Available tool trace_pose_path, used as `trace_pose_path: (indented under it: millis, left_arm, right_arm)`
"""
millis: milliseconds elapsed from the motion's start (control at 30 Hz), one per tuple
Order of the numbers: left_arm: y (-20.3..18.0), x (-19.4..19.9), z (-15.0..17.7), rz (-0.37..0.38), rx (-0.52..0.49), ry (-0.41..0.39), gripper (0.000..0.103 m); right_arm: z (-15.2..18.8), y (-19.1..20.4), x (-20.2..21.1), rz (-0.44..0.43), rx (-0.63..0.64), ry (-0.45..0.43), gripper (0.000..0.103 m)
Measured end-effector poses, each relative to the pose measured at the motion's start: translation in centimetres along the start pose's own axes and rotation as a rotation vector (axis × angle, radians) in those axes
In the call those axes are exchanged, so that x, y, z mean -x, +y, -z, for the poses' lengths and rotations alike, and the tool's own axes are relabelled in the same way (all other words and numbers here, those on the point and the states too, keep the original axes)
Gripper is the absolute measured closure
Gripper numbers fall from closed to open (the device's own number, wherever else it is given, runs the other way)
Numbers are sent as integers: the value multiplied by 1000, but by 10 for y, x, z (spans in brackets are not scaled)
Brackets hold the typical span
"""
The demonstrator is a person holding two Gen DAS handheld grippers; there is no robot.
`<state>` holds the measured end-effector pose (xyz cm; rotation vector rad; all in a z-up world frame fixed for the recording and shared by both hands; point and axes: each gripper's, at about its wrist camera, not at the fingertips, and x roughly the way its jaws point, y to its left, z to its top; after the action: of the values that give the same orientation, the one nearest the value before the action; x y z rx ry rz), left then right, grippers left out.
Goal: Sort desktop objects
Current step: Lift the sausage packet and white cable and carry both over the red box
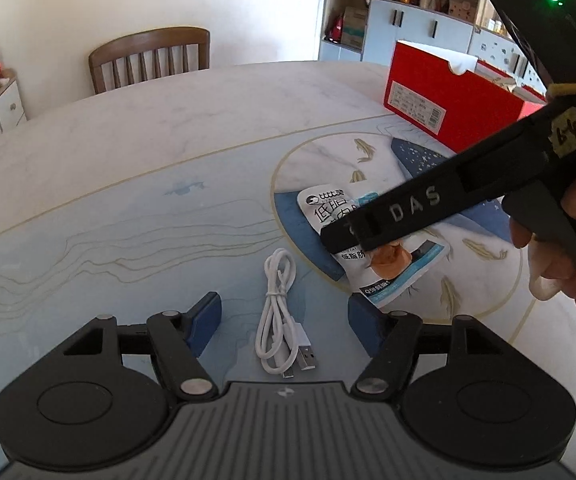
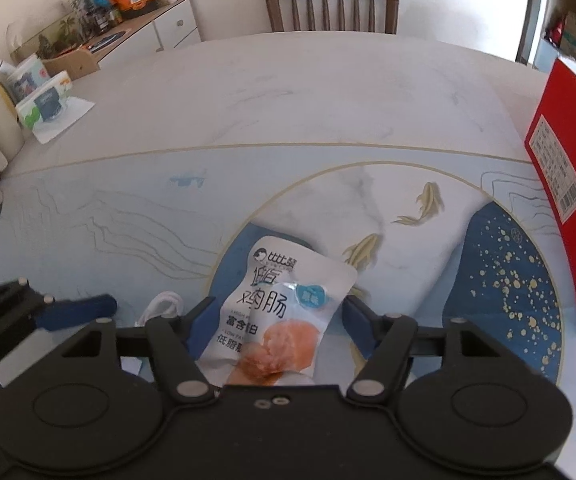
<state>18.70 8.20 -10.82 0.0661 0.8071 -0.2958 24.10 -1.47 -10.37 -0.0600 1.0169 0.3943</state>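
Note:
A white coiled USB cable (image 1: 284, 312) lies on the table between the blue pads of my open left gripper (image 1: 284, 322). A white snack packet with a sausage picture (image 2: 284, 312) lies flat on the table mat between the blue pads of my open right gripper (image 2: 278, 320); the pads stand apart from its edges. The packet (image 1: 388, 272) also shows in the left wrist view, partly hidden by the right gripper's black body (image 1: 428, 204). A red cardboard box (image 1: 448, 96) stands open at the right; it shows in the right wrist view (image 2: 564, 200) too.
A wooden chair (image 2: 332, 4) stands at the table's far edge. A sideboard (image 2: 108, 40) with snack bags and boxes is at the far left. Tissue packs (image 2: 44, 100) sit on the table's left edge. The left gripper's finger (image 2: 76, 312) shows at left.

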Motion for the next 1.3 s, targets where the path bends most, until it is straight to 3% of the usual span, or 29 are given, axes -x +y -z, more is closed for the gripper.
trace_pose_path:
  millis: [100,167,233,500,933,1300]
  left_arm:
    - [-2,-2,-1,-2,-13,4,35]
    - [-1,-3,-3,-5,-10,-1,49]
    - [-1,-4,-5,-17,-15,-5,66]
    - [1,-7,-10,-26,-47,-2,90]
    - [0,-7,-17,-6,24,12,93]
    - [-28,13,-32,31,78,-28,93]
  right_arm:
    - [3,4,2,23,45,-8,55]
    - [3,3,3,14,45,-8,59]
    - [2,0,4,2,32,-8,61]
    - [8,-17,12,3,9,1,62]
    - [25,-47,41,10,-66,-29,63]
    - [37,-73,76,-17,-107,-69,63]
